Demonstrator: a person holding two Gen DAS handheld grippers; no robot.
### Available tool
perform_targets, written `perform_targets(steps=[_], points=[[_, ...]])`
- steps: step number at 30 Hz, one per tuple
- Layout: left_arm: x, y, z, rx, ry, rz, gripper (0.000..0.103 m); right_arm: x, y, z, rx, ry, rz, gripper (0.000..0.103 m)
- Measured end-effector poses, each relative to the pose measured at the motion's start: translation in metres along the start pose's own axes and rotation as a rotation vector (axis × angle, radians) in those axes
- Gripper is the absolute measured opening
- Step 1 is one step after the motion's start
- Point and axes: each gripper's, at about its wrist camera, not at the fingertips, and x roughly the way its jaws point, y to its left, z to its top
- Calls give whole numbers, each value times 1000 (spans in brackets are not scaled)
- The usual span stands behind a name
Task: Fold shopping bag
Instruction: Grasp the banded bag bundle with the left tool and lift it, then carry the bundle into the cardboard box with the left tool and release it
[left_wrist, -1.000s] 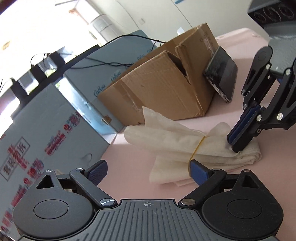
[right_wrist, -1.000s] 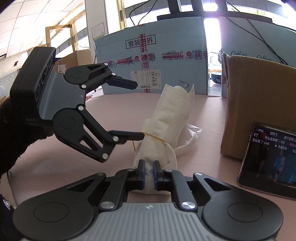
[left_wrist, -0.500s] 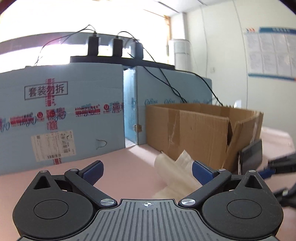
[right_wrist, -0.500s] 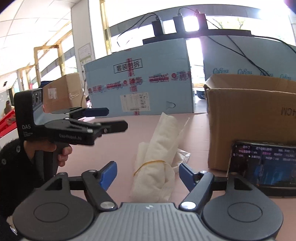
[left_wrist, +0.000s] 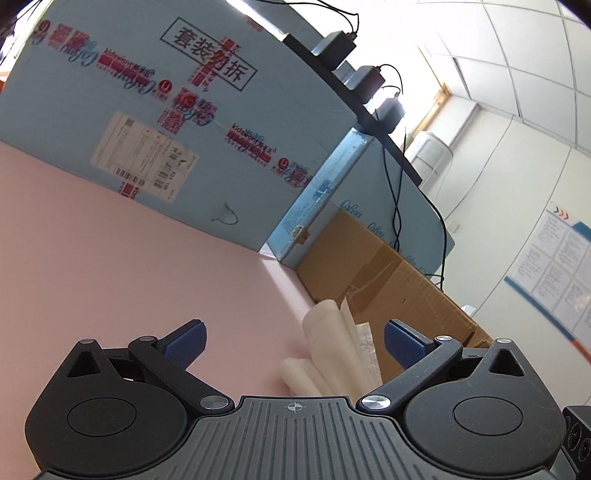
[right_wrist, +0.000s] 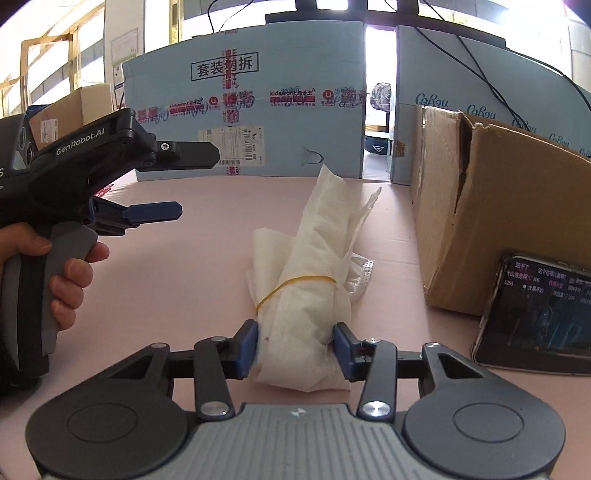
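Note:
The shopping bag (right_wrist: 306, 258) is a white roll lying on the pink table (right_wrist: 166, 277), bound by a yellow rubber band (right_wrist: 306, 278). My right gripper (right_wrist: 295, 347) straddles the roll's near end. Its jaws are closing and both blue pads touch the bag's sides. My left gripper (right_wrist: 197, 182) hangs open to the left of the bag, turned on its side with one finger above the other, and a hand holds its grip. In the left wrist view the left gripper (left_wrist: 293, 332) stands wide with nothing between its pads. The bag's far end (left_wrist: 332, 343) shows low on the right.
A torn brown cardboard box (right_wrist: 498, 221) stands right of the bag, with a lit phone (right_wrist: 543, 314) leaning against it. Large blue printed boxes (right_wrist: 258, 110) wall off the table's far side. Cables hang over them.
My right gripper let go of its thin pinch, opened wide, then closed around the roll's near end. My left gripper drew away from the bag to the left and rolled onto its side.

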Motion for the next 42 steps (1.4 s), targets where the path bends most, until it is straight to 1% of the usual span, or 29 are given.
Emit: perform_targets(steps=[2,3,6,7,9,12,13,14,15,16,19,20,21,22,23,24,25,26,28,29,33,36,37,40,41,42], points=[[0,1,-1,-13,12,-8,103,-1,7,0,-89,-8,40,39],[0,2,-2,-18,16,-14,103,-4,13,-2,-165,-13,97,39],[0,2,-3,-26,21,-26,103,-16,26,-9,-359,-14,165,39],[1,2,-4,-29,26,-31,103,-18,27,-12,-404,-8,161,39],[4,2,-5,-36,50,-28,103,-20,21,-13,-408,1,141,42],[10,1,-9,-35,90,13,103,-25,5,-13,-298,-7,90,60],[11,2,-10,-39,92,14,103,-28,1,-13,-255,-15,80,64],[11,3,-10,-47,90,10,103,-31,-3,-14,-208,-20,83,66],[10,4,-10,-54,87,5,103,-33,-6,-16,-160,-25,87,71],[11,6,-9,-73,84,0,103,-34,-9,-18,-94,-22,99,73],[16,15,-7,-155,90,-17,102,-29,-15,-23,55,-12,162,72],[17,15,-6,-157,90,-18,102,-25,-16,-23,71,-7,157,70],[18,13,-7,-152,95,-20,100,-22,-13,-23,64,-10,134,67],[19,11,-8,-140,108,-24,93,-21,-10,-24,56,-13,108,62],[21,8,-10,-128,123,-28,88,-19,-7,-25,47,-17,83,58],[23,6,-12,-116,142,-34,72,-19,-4,-25,35,-27,65,51],[25,4,-14,-104,160,-39,56,-19,-5,-25,45,-35,67,49],[26,3,-15,-92,169,-38,51,-20,-7,-25,57,-43,71,48],[25,0,-17,-72,165,-36,47,-21,-12,-26,85,-60,74,44],[23,-2,-17,-63,152,-49,47,-23,-13,-27,91,-68,75,44],[8,-25,-14,2,66,-100,47,-44,-23,-26,109,-171,99,44],[1,-51,-6,40,-4,-147,47,-65,-38,-21,130,-267,106,44],[2,-61,-3,54,-25,-168,47,-74,-45,-18,140,-313,108,44],[11,-95,8,110,-81,-230,47,-98,-68,-10,148,-437,86,44],[14,-106,12,129,-99,-251,47,-103,-73,-7,146,-463,77,44],[17,-117,16,148,-118,-271,47,-111,-82,-4,144,-504,57,44]])
